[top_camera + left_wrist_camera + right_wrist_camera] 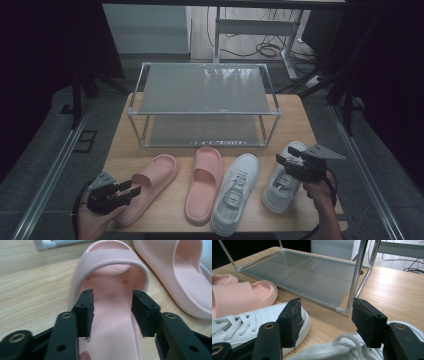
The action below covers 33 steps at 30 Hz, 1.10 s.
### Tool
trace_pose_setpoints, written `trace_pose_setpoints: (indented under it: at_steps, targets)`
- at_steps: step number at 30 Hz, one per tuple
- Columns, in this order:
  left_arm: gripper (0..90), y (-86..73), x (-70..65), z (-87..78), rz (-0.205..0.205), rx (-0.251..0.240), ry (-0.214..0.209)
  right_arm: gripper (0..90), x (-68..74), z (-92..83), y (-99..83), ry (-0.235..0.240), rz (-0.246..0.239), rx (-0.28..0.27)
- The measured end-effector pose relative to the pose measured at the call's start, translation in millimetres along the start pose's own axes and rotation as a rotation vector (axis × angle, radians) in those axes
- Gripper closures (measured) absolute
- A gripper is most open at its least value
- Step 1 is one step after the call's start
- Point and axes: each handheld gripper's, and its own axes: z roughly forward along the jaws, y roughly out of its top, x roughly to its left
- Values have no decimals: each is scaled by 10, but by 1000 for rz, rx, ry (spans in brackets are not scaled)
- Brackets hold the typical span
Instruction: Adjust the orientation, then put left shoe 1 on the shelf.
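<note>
Wooden counter, near edge: your left tongs hang released over the heel of the left pink slide, nothing pinched. Your right tongs, also released, hover above the rightmost white sneaker, near the right edge.

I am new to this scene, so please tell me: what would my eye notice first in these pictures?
Four shoes lie in a row at the near edge of the light wooden table: two pink foam slide sandals on the left and two white lace-up sneakers on the right. Behind them stands a two-tier metal-frame shoe rack. An open hand-held gripper hovers over each end of the row.
</note>
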Motion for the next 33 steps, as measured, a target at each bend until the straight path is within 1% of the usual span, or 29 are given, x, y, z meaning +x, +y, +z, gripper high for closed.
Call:
trace_pose_setpoints:
  at_steps: [1, 4, 7, 10, 20, 24, 27, 31, 33]
  targets:
    - [503, -5, -22, 6, 3, 3, -15, 412, 5, -2, 3, 1, 0, -2]
    - [490, -7, -60, 13, 5, 7, -25, 412, 11, -3, 8, 2, -4, -4]
    - [483, -2, -98, 13, 9, 10, -21, 412, 18, -6, 23, 4, -6, -8]
    - [482, 1, -116, 30, 3, 14, -20, 412, 21, -7, 26, 5, -11, -6]
    - [482, -11, -193, 188, 6, 44, -33, 412, 30, -16, 31, 5, -10, -10]
    - [483, -11, -220, 275, 6, 57, -35, 412, 37, -13, 32, 6, -14, -8]
    - [485, 14, -248, 365, 18, 66, -37, 411, 26, -15, 29, 5, -9, -8]
    - [503, 38, -257, 423, 21, 68, -30, 412, 17, -28, 33, 2, -11, -12]
    - [553, 60, -274, 467, 33, 67, -27, 412, 13, -40, 36, 0, -9, -14]
